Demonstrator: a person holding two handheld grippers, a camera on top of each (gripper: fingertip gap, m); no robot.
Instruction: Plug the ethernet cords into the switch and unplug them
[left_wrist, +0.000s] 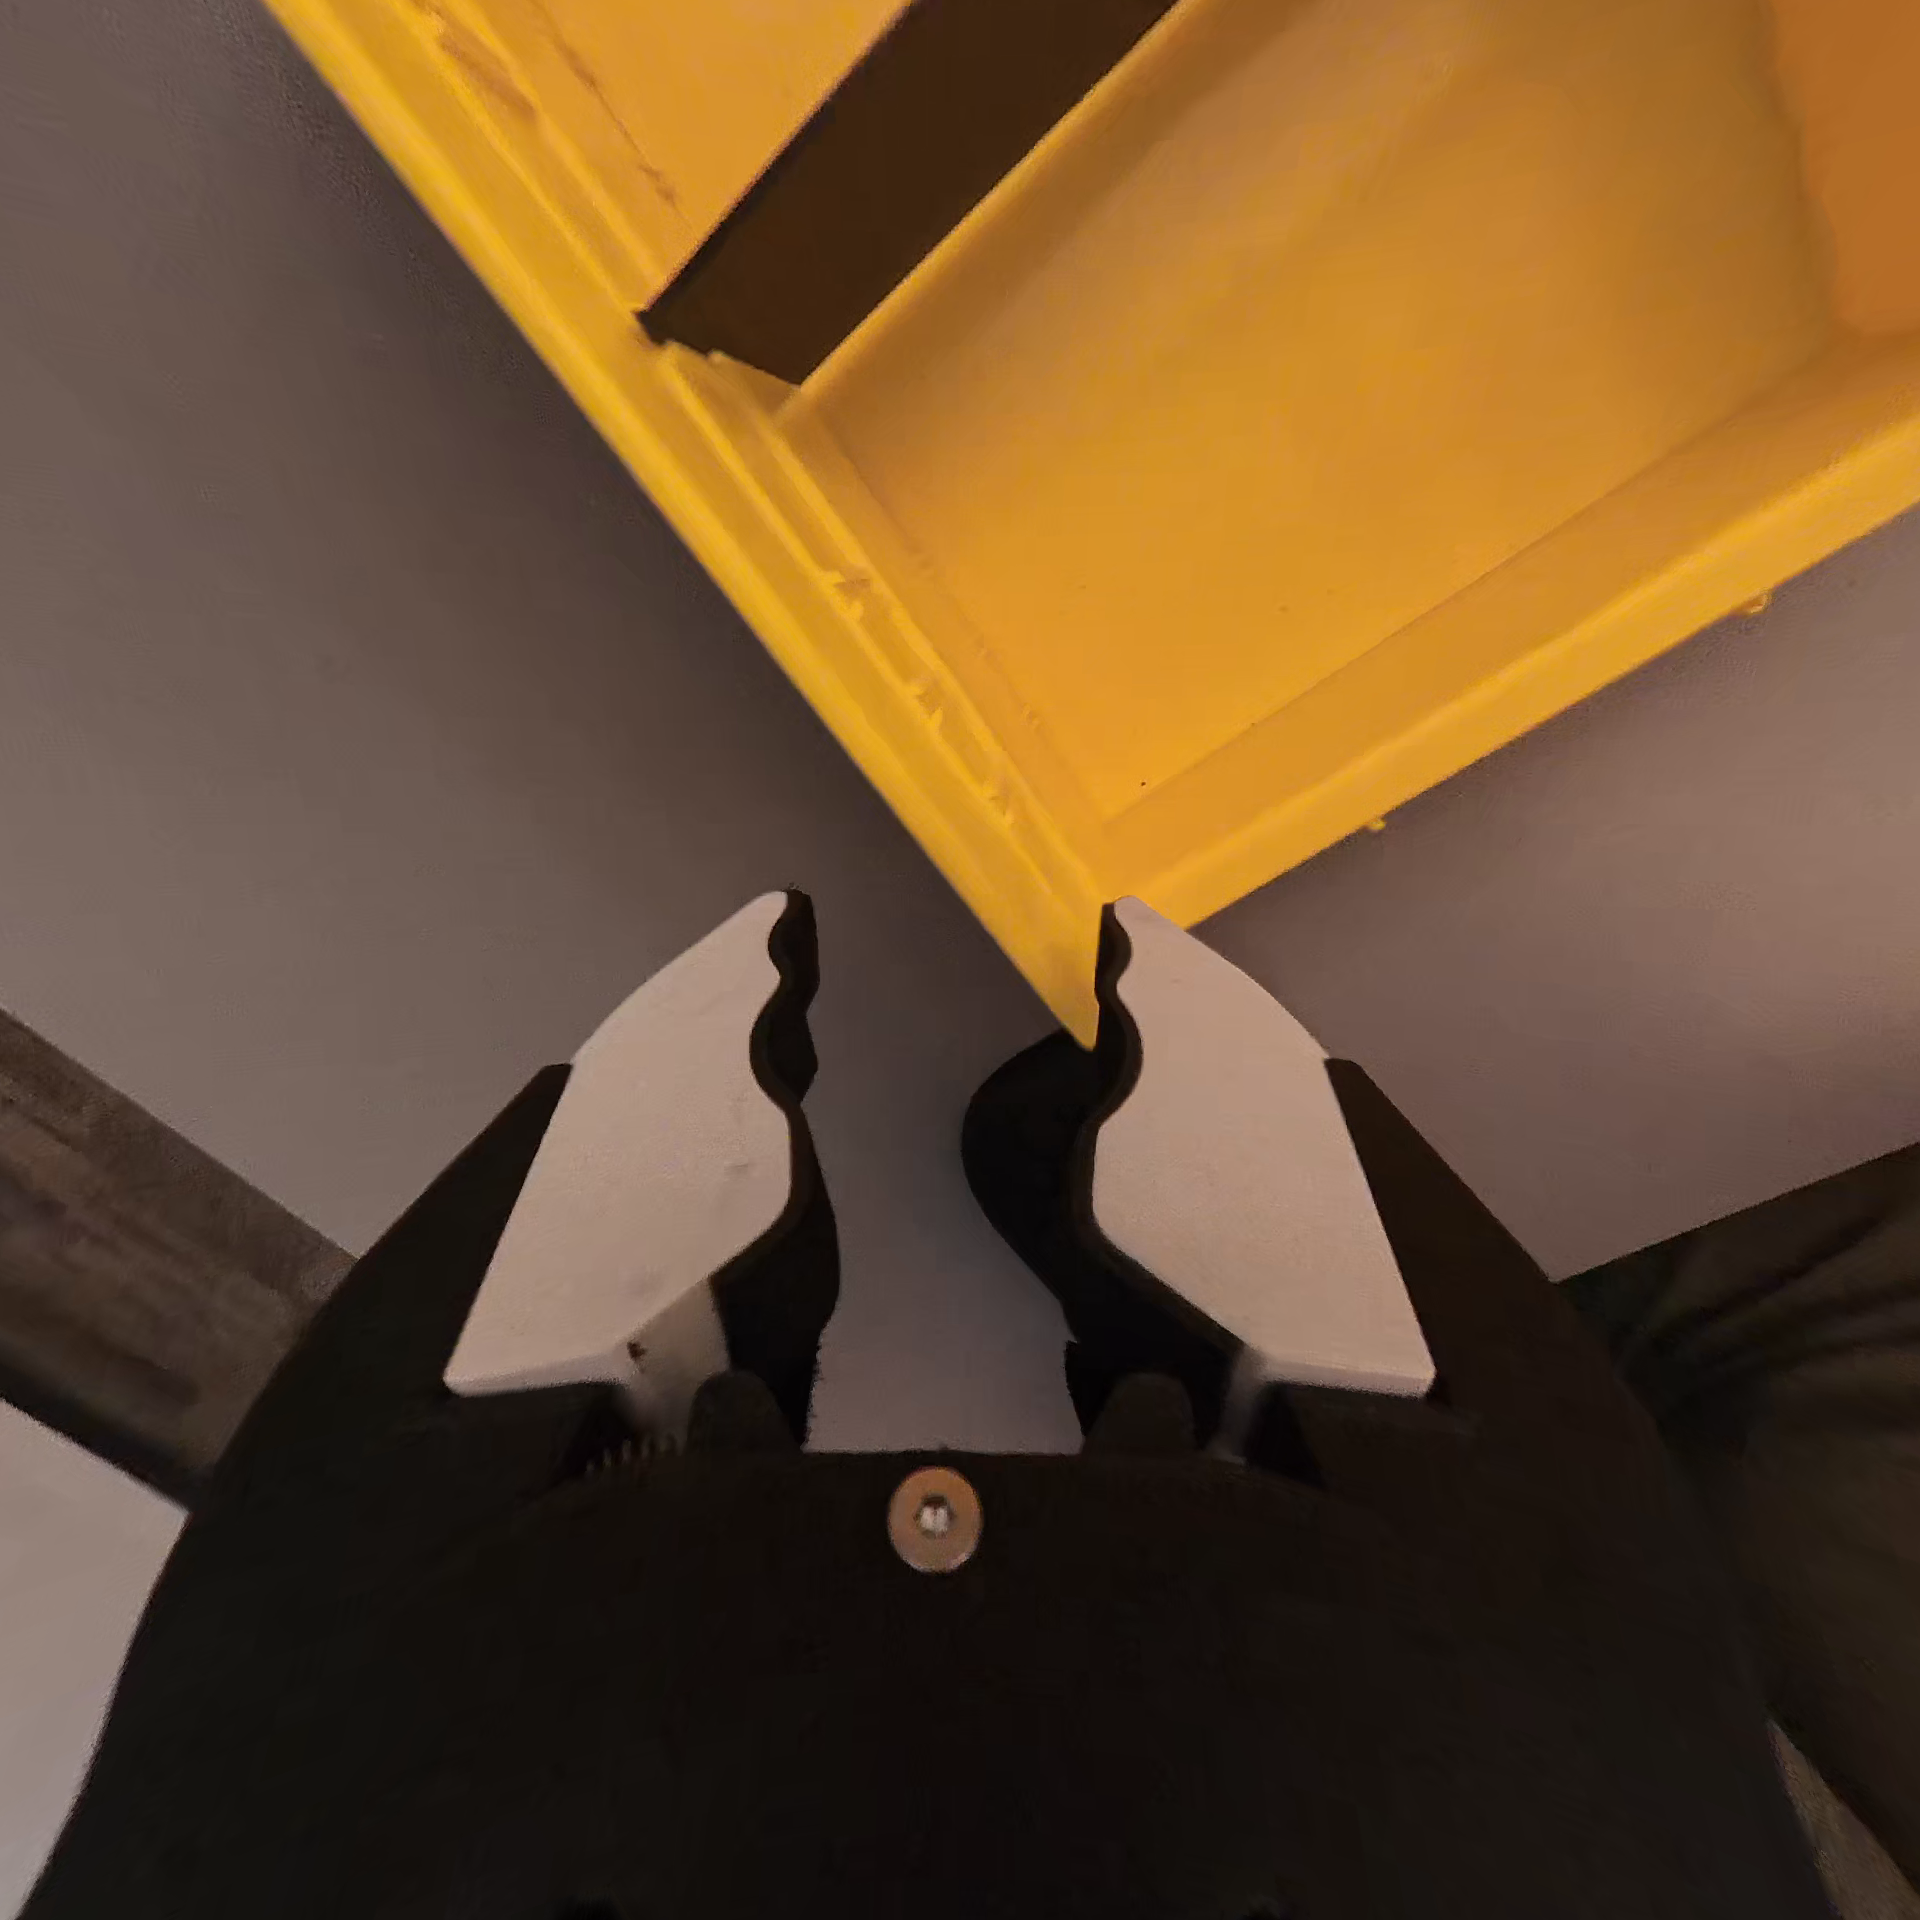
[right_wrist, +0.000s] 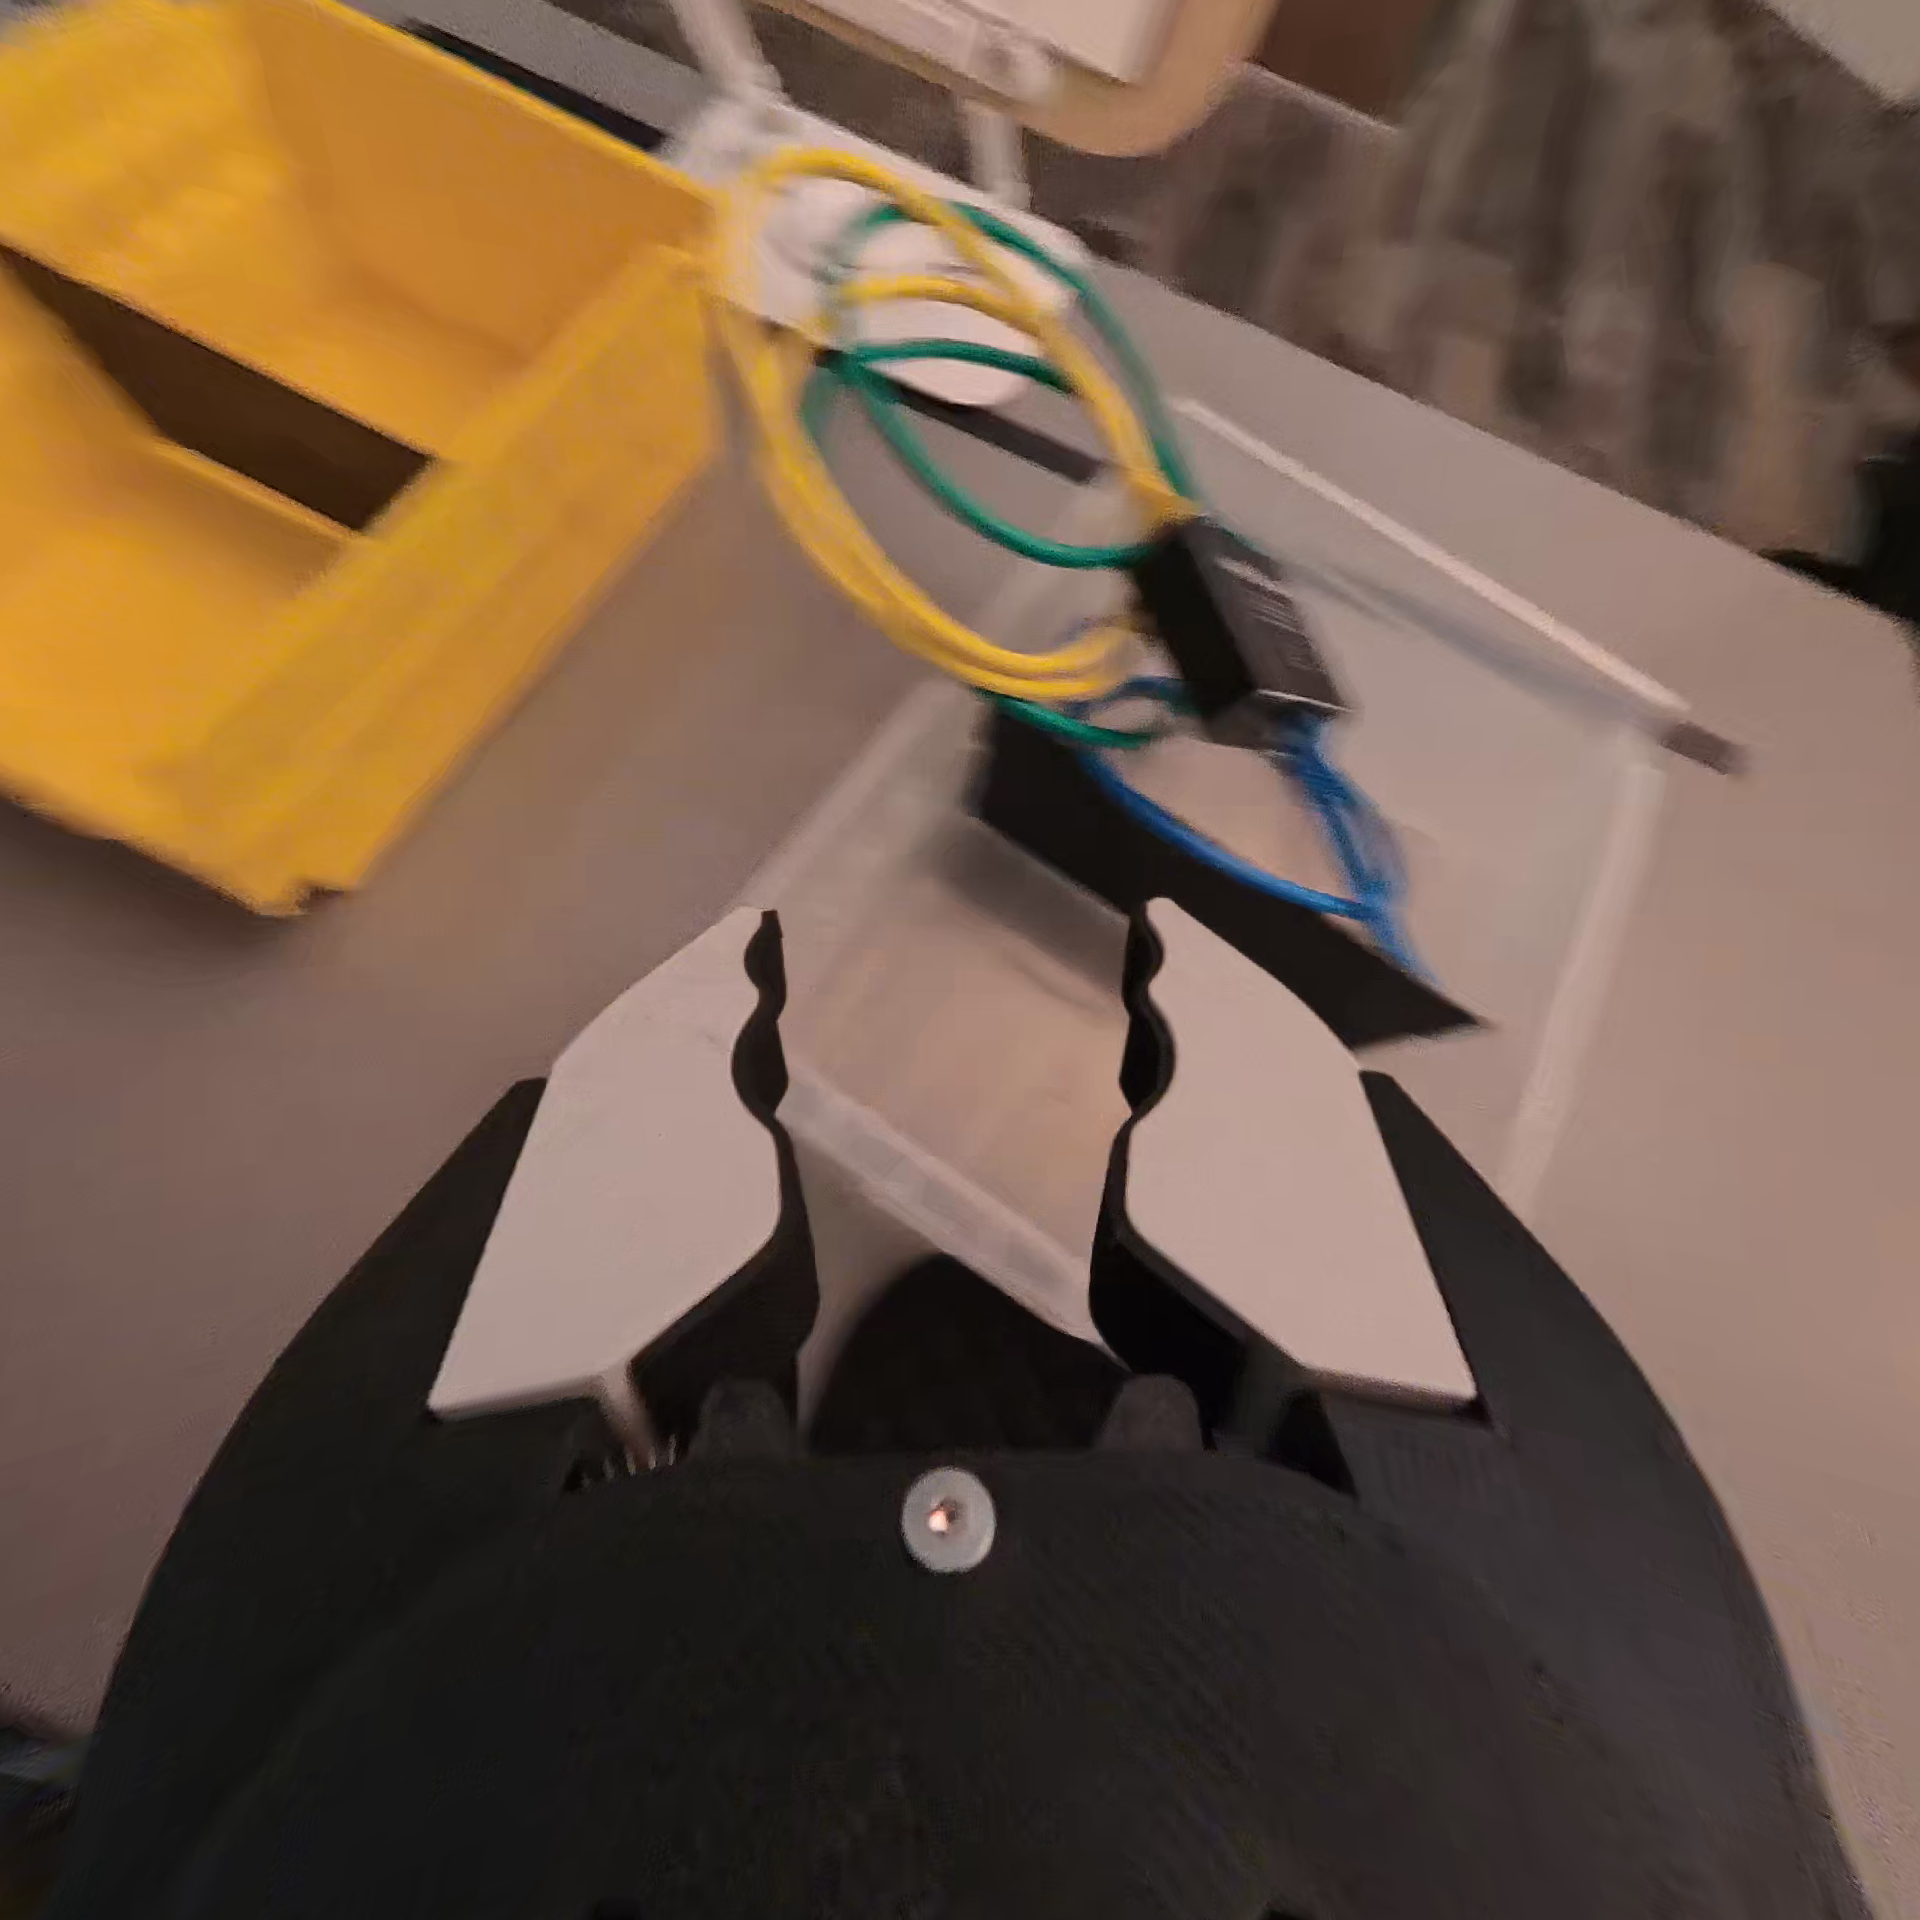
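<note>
In the right wrist view, a small black switch (right_wrist: 1236, 623) sits in a clear plastic bin (right_wrist: 1590, 935) ahead and to the right. Yellow cords (right_wrist: 831, 509), green cords (right_wrist: 935, 488) and a blue cord (right_wrist: 1247, 862) loop around it and run to its side; the view is blurred, so I cannot tell which are plugged in. My right gripper (right_wrist: 954, 925) is open and empty, just short of the bin. My left gripper (left_wrist: 954, 914) is open and empty over the grey table, its right fingertip (left_wrist: 1127, 935) at the near corner of a yellow bin (left_wrist: 1299, 468). No cords or switch show in the left wrist view.
The yellow bin (right_wrist: 312, 520) with dividers stands to the left of the clear bin. A white round object (right_wrist: 935, 312) and a pale device (right_wrist: 1039, 62) lie at the back of the table. The table edge and dark floor (left_wrist: 125, 1226) show at the lower left. Across from one pair of fingers to the other is roughly 40 cm.
</note>
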